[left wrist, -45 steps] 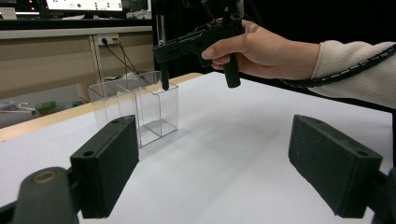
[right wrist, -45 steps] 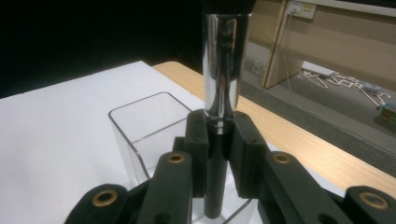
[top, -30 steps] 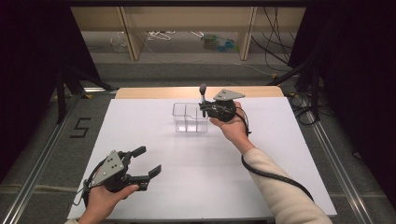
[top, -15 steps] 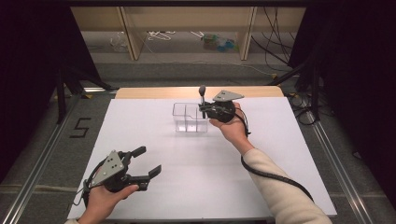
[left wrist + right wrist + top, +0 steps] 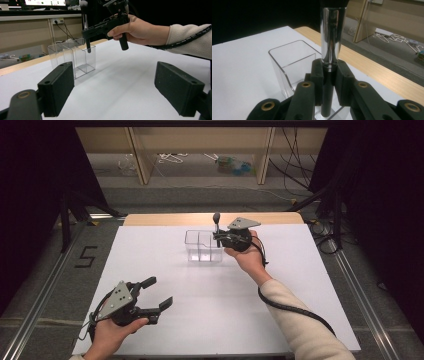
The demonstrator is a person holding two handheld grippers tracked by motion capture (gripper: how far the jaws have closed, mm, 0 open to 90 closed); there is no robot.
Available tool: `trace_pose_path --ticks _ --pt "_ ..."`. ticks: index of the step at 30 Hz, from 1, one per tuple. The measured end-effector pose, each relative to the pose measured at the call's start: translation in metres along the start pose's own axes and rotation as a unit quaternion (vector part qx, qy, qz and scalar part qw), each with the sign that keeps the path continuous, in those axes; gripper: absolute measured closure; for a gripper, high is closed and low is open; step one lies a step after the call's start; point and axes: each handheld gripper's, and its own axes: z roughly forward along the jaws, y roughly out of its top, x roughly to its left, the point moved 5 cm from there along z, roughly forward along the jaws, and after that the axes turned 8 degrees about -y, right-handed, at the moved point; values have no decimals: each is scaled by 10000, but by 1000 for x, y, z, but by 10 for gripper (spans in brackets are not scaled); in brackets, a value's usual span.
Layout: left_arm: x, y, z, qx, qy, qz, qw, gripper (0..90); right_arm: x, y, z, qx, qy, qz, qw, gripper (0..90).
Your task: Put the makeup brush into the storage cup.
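A brush (image 5: 216, 222) with a black handle, a shiny metal ferrule (image 5: 331, 37) and a dark head stands upright in my right gripper (image 5: 218, 237), which is shut on its handle. The handle's lower end (image 5: 88, 47) hangs over the right end of a clear plastic box (image 5: 202, 247) divided into compartments, at the back middle of the white table. In the right gripper view the handle tip is low inside the box (image 5: 287, 62). My left gripper (image 5: 159, 291) is open near the front left, pads (image 5: 56, 87) wide apart, holding nothing.
The white table top (image 5: 150, 255) has a wooden strip (image 5: 170, 218) along its far edge. Beyond it are wooden shelf frames and loose cables on the floor. The right forearm, in a cream sleeve (image 5: 295, 320), crosses the table's right half.
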Motion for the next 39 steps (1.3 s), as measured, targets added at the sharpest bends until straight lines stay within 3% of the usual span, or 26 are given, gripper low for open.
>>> trace_pose_path --ticks 39 --pt "0 0 0 -9 -4 -6 10000 158 -2 -7 3 109 0 23 9999 788"
